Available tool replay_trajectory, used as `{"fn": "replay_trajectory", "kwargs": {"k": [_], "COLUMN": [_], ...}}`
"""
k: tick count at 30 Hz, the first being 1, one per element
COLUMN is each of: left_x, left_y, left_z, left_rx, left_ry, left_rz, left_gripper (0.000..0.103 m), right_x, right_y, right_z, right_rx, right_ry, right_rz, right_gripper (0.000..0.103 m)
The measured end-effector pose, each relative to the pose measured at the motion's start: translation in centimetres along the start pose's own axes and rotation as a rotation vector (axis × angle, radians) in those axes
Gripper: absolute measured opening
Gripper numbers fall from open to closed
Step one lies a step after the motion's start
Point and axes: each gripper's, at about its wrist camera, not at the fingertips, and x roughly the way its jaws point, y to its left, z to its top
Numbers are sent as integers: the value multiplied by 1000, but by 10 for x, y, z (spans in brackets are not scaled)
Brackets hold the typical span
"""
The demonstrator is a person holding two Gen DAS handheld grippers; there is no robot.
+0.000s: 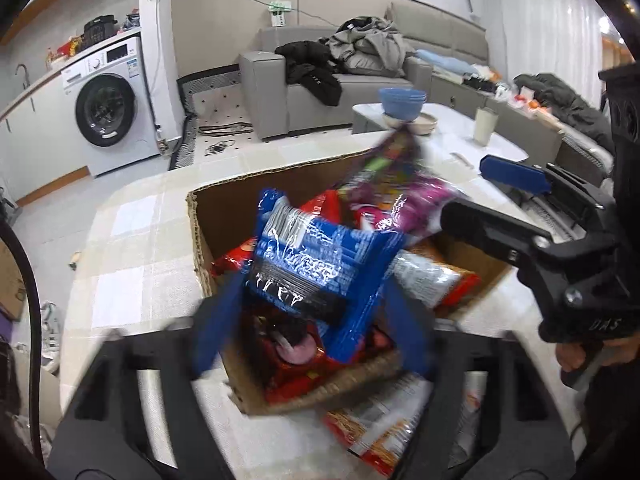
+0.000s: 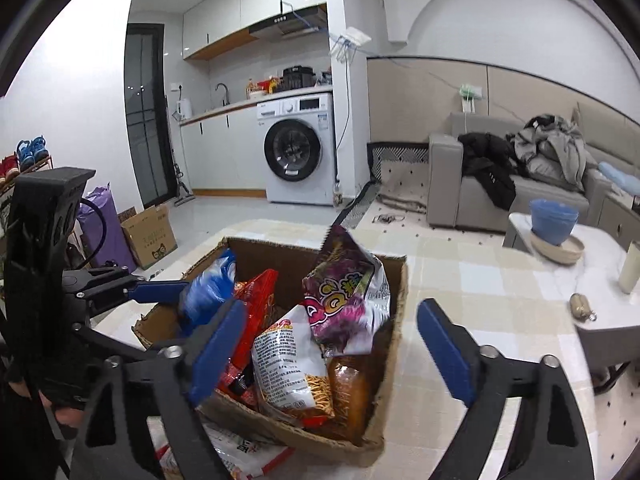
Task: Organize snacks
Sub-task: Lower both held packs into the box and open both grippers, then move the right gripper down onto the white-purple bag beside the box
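I can read very little from here. On the black body of the right gripper (image 1: 516, 216), seen from the left wrist, raised letters spell "DAS". The purple snack bag (image 2: 347, 292) carries large cartoon Chinese characters in yellow and white, which I cannot make out. The white and orange noodle snack bag (image 2: 290, 364) has a block of fine print on its back, too small to read. The blue packet (image 1: 316, 260) shows white print, blurred. The washing machine (image 2: 298, 148) bears labels I cannot read.
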Motion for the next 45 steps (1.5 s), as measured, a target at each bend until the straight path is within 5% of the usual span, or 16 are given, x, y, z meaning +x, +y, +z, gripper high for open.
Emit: {"fn": "replay_trajectory", "kwargs": {"k": [4, 7, 35, 45], "left_x": [-25, -37, -114, -123], "left_y": [0, 1, -7, -9], "left_z": [-14, -23, -73, -90], "left_rx": [13, 9, -56, -63], "left_ry": [-30, -47, -29, 4], "left_rz": [1, 13, 70, 80], "left_gripper": [88, 102, 102, 102], "right_x": [-19, -28, -70, -60], "right_y": [-8, -17, -11, -9], "right_z": [-2, -6, -42, -68], "right_rx": [4, 32, 100, 107], "right_ry": [-31, -23, 207, 354], "right_rz": [1, -4, 31, 42], "right_gripper": [102, 102, 103, 103]}}
